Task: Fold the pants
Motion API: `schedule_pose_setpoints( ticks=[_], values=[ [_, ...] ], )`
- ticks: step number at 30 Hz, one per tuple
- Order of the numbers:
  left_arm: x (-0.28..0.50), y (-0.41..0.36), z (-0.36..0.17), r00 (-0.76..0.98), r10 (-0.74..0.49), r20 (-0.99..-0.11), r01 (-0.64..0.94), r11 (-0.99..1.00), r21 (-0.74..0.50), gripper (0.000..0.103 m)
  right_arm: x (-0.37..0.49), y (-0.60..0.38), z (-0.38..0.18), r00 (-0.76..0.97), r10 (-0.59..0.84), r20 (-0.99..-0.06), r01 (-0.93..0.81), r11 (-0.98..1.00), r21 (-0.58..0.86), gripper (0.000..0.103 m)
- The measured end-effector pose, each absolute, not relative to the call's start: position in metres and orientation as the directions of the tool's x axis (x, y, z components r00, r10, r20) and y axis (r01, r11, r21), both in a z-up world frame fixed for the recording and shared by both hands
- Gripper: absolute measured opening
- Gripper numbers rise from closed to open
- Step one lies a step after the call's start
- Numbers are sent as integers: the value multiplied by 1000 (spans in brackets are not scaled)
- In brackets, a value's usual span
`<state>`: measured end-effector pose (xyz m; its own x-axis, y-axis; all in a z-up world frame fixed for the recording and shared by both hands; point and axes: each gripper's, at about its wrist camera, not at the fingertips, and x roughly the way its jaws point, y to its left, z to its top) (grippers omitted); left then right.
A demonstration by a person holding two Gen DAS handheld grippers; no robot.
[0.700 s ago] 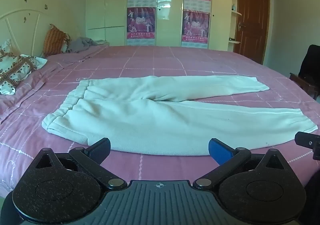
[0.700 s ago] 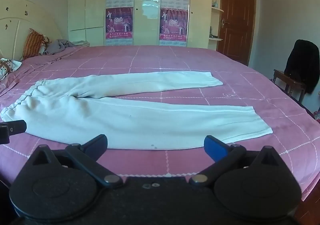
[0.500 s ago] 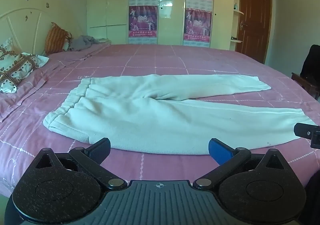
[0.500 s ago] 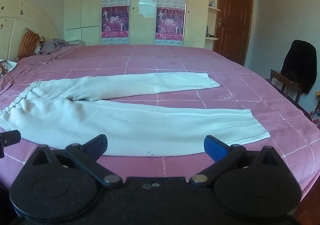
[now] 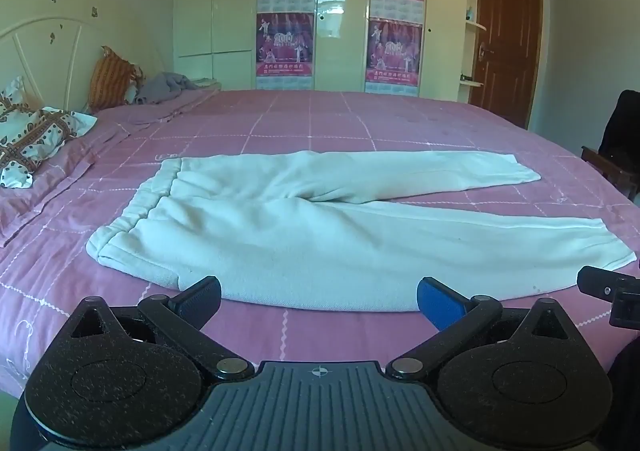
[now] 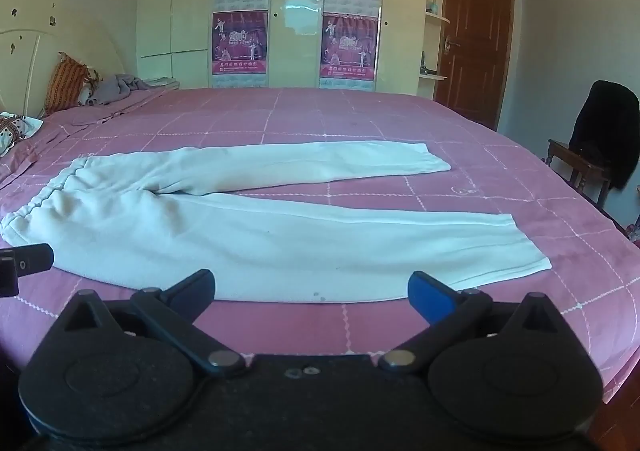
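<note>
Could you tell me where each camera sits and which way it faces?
Left wrist: on the left gripper at the bed's near edge, facing the waistband half of the cream fleece pants; open jaws, right gripper's tip showing.
Right wrist: on the right gripper, facing the cuffs; open jaws, left gripper's tip showing.
Shared: pants, pink checked bedspread, cream wardrobe, brown door.

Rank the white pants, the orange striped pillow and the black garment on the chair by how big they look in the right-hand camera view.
1. white pants, by far the largest.
2. black garment on the chair.
3. orange striped pillow.
The last two sit at different distances, so their true sizes stay unsure.
</note>
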<state>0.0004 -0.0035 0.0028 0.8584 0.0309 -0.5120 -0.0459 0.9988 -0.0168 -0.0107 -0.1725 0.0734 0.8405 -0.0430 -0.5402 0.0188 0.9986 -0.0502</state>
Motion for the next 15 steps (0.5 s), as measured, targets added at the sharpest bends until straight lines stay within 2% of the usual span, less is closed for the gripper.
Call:
schedule_pose_setpoints(
  ticks=[15],
  values=[
    [-1,-6,2,861,24,-508,-36,999,-14,103,-10,-172,72,841,-50,-538,27,998,-50,103]
  ],
)
